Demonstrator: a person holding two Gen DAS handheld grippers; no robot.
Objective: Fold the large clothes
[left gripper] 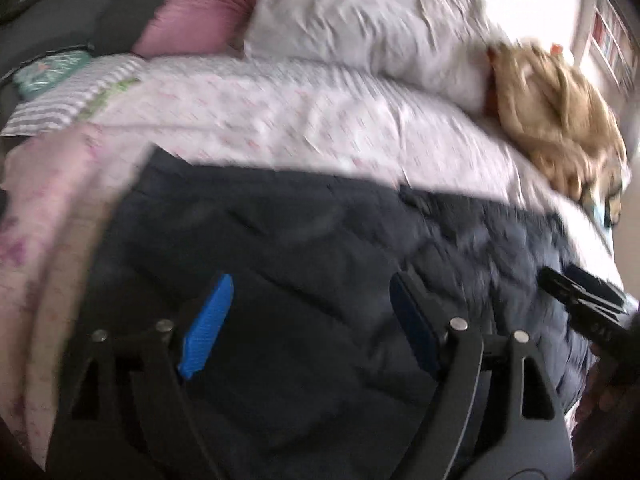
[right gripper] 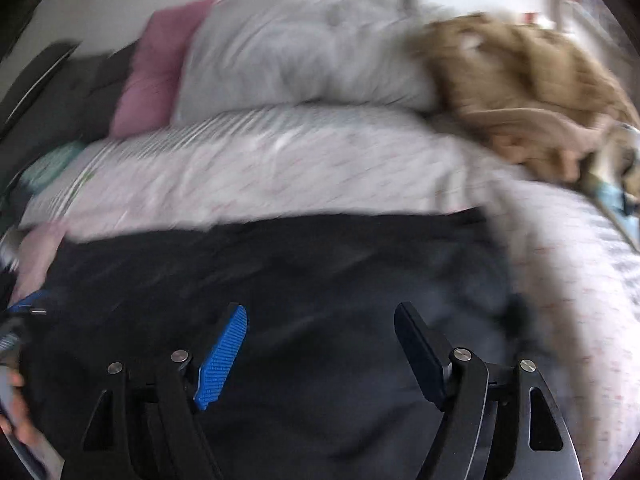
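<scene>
A large dark navy quilted garment [left gripper: 320, 248] lies spread on the bed, folded over itself; it also fills the lower half of the right wrist view [right gripper: 280, 280]. My left gripper [left gripper: 312, 292] hovers over it, jaws wide apart and empty, blue fingertips [left gripper: 208, 324] showing. My right gripper [right gripper: 320, 320] is also wide open and empty above the garment. The right gripper shows in the left wrist view [left gripper: 580, 292] at the garment's right edge. Both views are motion-blurred.
The bed has a pale patterned duvet [left gripper: 280, 120], a grey-white pillow [left gripper: 360, 20], a pink pillow [left gripper: 200, 4] and a tan plush blanket [left gripper: 560, 120] at the right. A striped cloth [left gripper: 60, 104] lies at the far left.
</scene>
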